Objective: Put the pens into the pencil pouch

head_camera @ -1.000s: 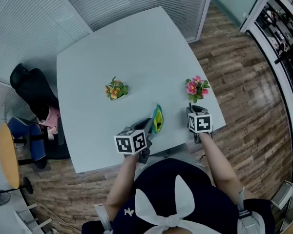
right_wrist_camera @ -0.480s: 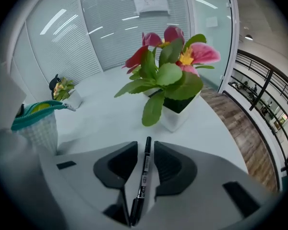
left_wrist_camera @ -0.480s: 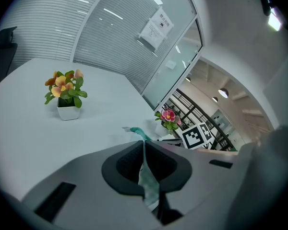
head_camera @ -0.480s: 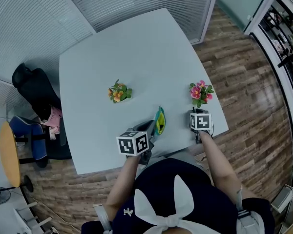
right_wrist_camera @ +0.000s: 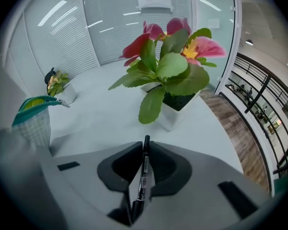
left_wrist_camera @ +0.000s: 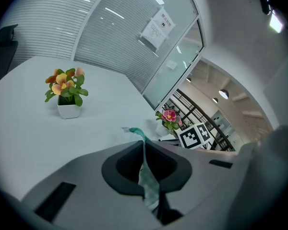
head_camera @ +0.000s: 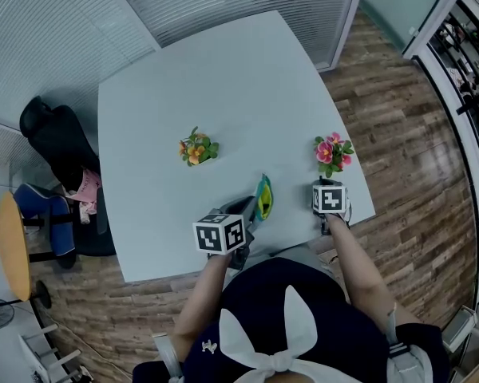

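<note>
As the jaws of the right gripper (right_wrist_camera: 145, 147) have just been closing, they now pinch a black pen (right_wrist_camera: 142, 175) just before the pink flower pot (right_wrist_camera: 174, 111). Left of that pot the left gripper (left_wrist_camera: 145, 147) clamps the rim of the pencil pouch (head_camera: 263, 197); a lift across looks next.

Left gripper (head_camera: 250, 211), lower centre of the head view: angled down, jaws pinched together on the edge of the pouch (head_camera: 262, 197). Left forearm (head_camera: 199, 298) rises from the bottom centre. Right gripper (head_camera: 327, 188), centre right: pointing steeply down, jaws have just been closing and clamp a pen (right_wrist_camera: 143, 171) lying lengthwise between them. Right forearm (head_camera: 355, 270) stretched up from the lower right.
</note>
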`<action>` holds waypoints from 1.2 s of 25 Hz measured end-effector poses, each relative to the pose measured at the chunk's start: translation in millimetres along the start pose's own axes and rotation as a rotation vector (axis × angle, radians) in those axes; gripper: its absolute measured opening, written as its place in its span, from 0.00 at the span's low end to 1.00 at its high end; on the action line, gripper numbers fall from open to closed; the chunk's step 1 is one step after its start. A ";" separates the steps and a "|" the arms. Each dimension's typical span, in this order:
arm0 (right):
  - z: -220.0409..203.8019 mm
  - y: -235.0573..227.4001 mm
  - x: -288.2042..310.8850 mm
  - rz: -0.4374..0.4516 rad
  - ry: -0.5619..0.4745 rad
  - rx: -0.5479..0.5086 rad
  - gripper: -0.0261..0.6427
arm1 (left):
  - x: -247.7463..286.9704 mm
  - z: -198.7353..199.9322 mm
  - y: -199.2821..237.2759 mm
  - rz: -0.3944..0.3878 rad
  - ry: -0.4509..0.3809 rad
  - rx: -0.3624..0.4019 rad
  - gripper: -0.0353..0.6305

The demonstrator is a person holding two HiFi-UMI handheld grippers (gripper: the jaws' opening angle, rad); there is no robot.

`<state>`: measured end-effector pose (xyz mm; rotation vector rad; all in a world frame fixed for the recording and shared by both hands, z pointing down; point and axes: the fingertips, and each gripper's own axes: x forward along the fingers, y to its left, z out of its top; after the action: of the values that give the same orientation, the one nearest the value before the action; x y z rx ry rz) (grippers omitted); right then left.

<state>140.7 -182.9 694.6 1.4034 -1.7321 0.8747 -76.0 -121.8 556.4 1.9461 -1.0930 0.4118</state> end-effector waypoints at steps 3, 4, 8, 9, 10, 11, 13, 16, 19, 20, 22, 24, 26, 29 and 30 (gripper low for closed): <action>1.3 0.9 -3.8 -0.002 -0.014 -0.002 0.11 | -1.9 0.5 -1.1 -0.001 -0.004 -0.001 0.10; 1.9 2.1 -5.1 -0.002 -0.020 -0.003 0.11 | -2.5 0.3 -0.9 -0.001 -0.005 0.000 0.10; 5.2 6.9 -13.5 0.001 -0.046 -0.001 0.11 | -3.4 -1.2 -1.7 -0.003 -0.008 0.001 0.10; 6.4 8.1 -16.5 0.004 -0.053 -0.001 0.11 | -3.9 -1.2 -2.4 -0.003 -0.010 0.002 0.10; 7.1 9.6 -19.4 0.009 -0.059 0.001 0.11 | -4.6 -1.3 -3.0 -0.003 -0.011 0.003 0.10; 7.5 11.3 -22.2 0.014 -0.065 0.003 0.11 | -5.5 -1.5 -3.6 -0.002 -0.013 0.005 0.10; 8.2 14.6 -27.2 0.026 -0.079 0.009 0.11 | -7.5 -1.7 -4.4 -0.002 -0.015 0.008 0.10; 11.4 20.0 -35.6 0.044 -0.101 0.019 0.11 | -9.9 -2.4 -3.8 0.000 -0.018 0.010 0.10; 15.1 24.5 -45.3 0.062 -0.125 0.025 0.11 | -11.7 -3.6 -4.2 0.004 -0.017 0.015 0.10; 16.7 26.0 -48.8 0.068 -0.134 0.026 0.11 | -12.3 -3.6 -4.7 0.004 -0.018 0.016 0.10; 17.6 29.3 -54.6 0.084 -0.147 0.028 0.11 | -13.7 -3.6 -5.8 0.003 -0.021 0.015 0.10; 17.0 32.4 -60.2 0.105 -0.159 0.035 0.11 | -15.4 -4.3 -7.5 0.002 -0.024 0.015 0.10; 18.6 34.1 -68.1 0.117 -0.176 0.038 0.11 | -17.2 -5.2 -8.9 0.001 -0.028 0.014 0.10; 22.8 36.2 -80.2 0.132 -0.203 0.042 0.11 | -19.7 -7.2 -9.0 0.001 -0.033 0.006 0.10; 24.3 37.1 -84.3 0.139 -0.212 0.043 0.11 | -20.7 -7.9 -8.8 0.002 -0.034 0.003 0.10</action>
<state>112.9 -156.3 607.5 1.4617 -2.0006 0.8674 -79.6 -102.1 543.6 1.9618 -1.1164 0.3823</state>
